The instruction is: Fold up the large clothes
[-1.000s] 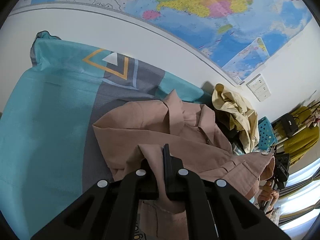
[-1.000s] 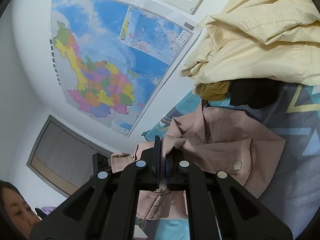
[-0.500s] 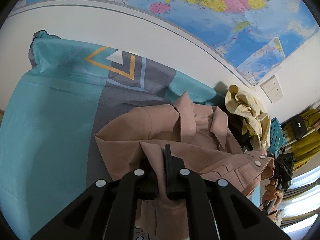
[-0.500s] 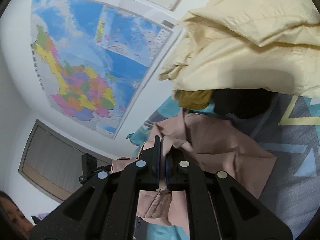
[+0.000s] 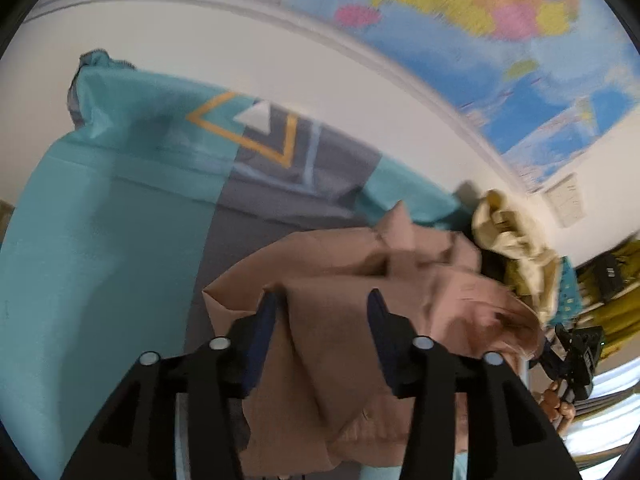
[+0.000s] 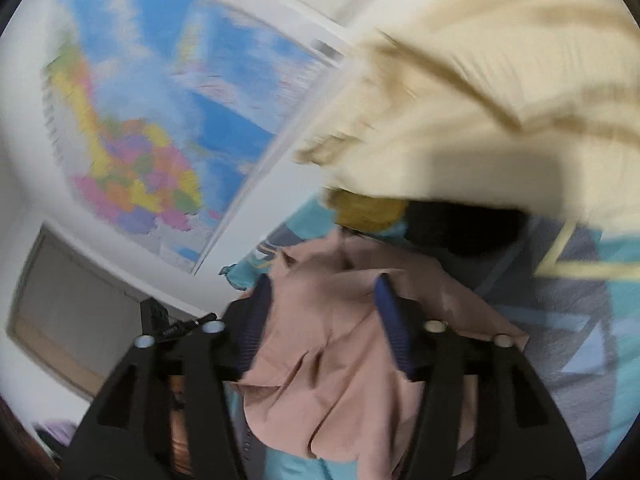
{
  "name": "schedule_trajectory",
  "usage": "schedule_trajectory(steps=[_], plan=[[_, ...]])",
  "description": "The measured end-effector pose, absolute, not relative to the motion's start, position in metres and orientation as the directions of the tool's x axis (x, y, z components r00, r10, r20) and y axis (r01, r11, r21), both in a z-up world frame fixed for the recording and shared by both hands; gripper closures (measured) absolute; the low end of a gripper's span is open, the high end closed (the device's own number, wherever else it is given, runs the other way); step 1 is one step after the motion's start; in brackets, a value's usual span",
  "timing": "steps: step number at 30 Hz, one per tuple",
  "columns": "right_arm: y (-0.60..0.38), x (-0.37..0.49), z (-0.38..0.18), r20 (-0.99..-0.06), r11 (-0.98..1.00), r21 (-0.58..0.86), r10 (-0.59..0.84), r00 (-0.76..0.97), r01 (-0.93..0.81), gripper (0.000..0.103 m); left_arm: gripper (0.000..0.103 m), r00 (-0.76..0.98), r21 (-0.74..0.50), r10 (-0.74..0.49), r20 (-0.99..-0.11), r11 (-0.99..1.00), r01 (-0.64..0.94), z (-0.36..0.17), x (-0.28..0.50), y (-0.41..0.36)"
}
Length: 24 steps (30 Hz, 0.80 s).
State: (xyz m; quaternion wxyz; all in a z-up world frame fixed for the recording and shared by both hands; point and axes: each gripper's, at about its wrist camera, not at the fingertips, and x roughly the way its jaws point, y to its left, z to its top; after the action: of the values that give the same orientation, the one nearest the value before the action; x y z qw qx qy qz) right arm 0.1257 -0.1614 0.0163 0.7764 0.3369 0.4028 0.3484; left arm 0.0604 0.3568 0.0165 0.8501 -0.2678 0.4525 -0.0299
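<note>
A dusty-pink jacket lies folded over on a teal and grey bedsheet. My left gripper is open, its fingers spread just over the jacket's near fold, holding nothing. In the right wrist view the same pink jacket lies under my right gripper, which is also open and empty above the cloth. Both views are blurred by motion.
A heap of cream and mustard clothes lies on the bed by the wall, also in the left wrist view. A wall map hangs above. The bedsheet extends right. Yellow garments hang at the far right.
Both grippers were shut on the pink jacket's edge; now both have opened and let it go. The jacket has dropped onto the bed, folded over. Both cameras are moving.
</note>
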Motion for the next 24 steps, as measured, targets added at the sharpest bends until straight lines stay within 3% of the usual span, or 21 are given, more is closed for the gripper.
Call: schedule_trajectory(steps=[2,4,12,14,17,18,19,20,21,22,23,24], plan=[[-0.163,0.108,0.031,-0.393,0.564,0.751,0.800,0.453,-0.344,0.036,0.039,0.642,-0.468,-0.292,-0.709,0.876,-0.118,0.028,0.040,0.354],[-0.160,0.089,0.036,-0.447,0.627,0.665,0.769,0.457,-0.405,0.033,0.033,0.671,-0.424,-0.287,-0.683,0.905,-0.044,0.033,0.024,0.349],[-0.134,0.031,-0.026,-0.650,0.716,0.483,0.679,0.342,-0.504,0.033,0.026,0.615,-0.261,-0.233,-0.754,0.964,0.045,-0.027,-0.009,0.332],[-0.126,0.023,-0.038,-0.688,0.738,0.420,0.639,0.345,-0.528,0.033,0.017,0.602,-0.240,-0.247,-0.759,0.966,0.095,-0.042,-0.014,0.325],[-0.120,0.028,-0.048,-0.698,0.755,0.403,0.619,0.359,-0.517,0.049,0.015,0.576,-0.196,-0.234,-0.783,0.972,0.129,-0.059,-0.011,0.311],[-0.120,0.029,-0.050,-0.697,0.755,0.405,0.620,0.361,-0.516,0.065,0.015,0.567,-0.202,-0.250,-0.785,0.968,0.148,-0.061,-0.008,0.304],[-0.122,0.033,-0.050,-0.687,0.747,0.427,0.635,0.354,-0.509,0.079,0.024,0.566,-0.206,-0.260,-0.783,0.966,0.159,-0.062,-0.006,0.300],[-0.126,0.036,-0.049,-0.666,0.729,0.470,0.663,0.341,-0.498,0.085,0.046,0.574,-0.186,-0.252,-0.779,0.967,0.173,-0.060,-0.004,0.294],[-0.130,0.036,-0.045,-0.650,0.719,0.492,0.678,0.342,-0.491,0.090,0.056,0.575,-0.165,-0.238,-0.783,0.970,0.178,-0.057,-0.003,0.289],[-0.136,0.035,-0.039,-0.638,0.714,0.503,0.687,0.348,-0.487,0.093,0.078,0.582,-0.153,-0.219,-0.783,0.975,0.161,-0.051,-0.002,0.288],[-0.147,0.031,-0.026,-0.607,0.695,0.528,0.711,0.354,-0.488,0.094,0.090,0.580,-0.186,-0.237,-0.779,0.971,0.147,-0.040,-0.003,0.292],[-0.154,0.027,-0.016,-0.584,0.681,0.544,0.727,0.362,-0.491,0.095,0.091,0.579,-0.222,-0.258,-0.773,0.966,0.133,-0.031,-0.006,0.298]])
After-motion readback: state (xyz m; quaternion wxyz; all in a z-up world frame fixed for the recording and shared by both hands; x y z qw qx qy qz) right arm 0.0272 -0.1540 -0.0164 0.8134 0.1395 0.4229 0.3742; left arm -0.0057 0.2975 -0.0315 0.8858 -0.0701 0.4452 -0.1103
